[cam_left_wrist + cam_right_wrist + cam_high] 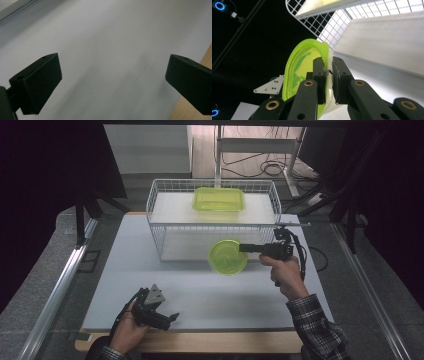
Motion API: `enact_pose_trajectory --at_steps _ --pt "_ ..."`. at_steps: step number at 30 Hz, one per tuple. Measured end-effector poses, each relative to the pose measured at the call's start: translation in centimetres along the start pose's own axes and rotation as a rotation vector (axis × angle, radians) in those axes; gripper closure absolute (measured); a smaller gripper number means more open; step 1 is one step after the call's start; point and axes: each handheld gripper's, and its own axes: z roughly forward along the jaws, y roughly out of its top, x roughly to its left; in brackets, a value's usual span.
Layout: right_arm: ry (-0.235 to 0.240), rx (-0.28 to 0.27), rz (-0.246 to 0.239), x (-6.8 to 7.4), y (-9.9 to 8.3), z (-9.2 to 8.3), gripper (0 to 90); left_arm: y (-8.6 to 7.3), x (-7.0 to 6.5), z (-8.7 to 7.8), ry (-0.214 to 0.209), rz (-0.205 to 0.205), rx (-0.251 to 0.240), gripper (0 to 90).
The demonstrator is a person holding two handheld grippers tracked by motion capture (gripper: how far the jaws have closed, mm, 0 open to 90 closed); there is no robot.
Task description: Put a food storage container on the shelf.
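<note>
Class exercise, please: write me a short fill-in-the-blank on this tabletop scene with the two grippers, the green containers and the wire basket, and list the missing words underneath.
1. The right gripper holds the round green bowl by its ____.
2. The rectangular green container sits inside the wire ____.
3. The left gripper has its jaws ____, with nothing between them.

Missing words: rim; basket; open

I read the place as a lab or test bay, not a home. A white board [200, 295] lay on a wooden table [200, 342] framed by metal rails [60, 285]. Black curtains [45, 180] closed off both sides. Loose cables [265, 167] ran over the floor behind a metal stand [260, 145]. In the right gripper view I saw ring-lit cameras [219, 5] on a dark frame.
</note>
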Motion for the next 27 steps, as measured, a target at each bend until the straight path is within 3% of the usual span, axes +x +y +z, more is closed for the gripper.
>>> enact_pose_trajectory --at_steps 27 --pt "0.015 -0.075 -0.045 3.9 5.5 -1.0 81.6 -0.1 0.0 0.1 0.003 0.004 0.007 0.5"
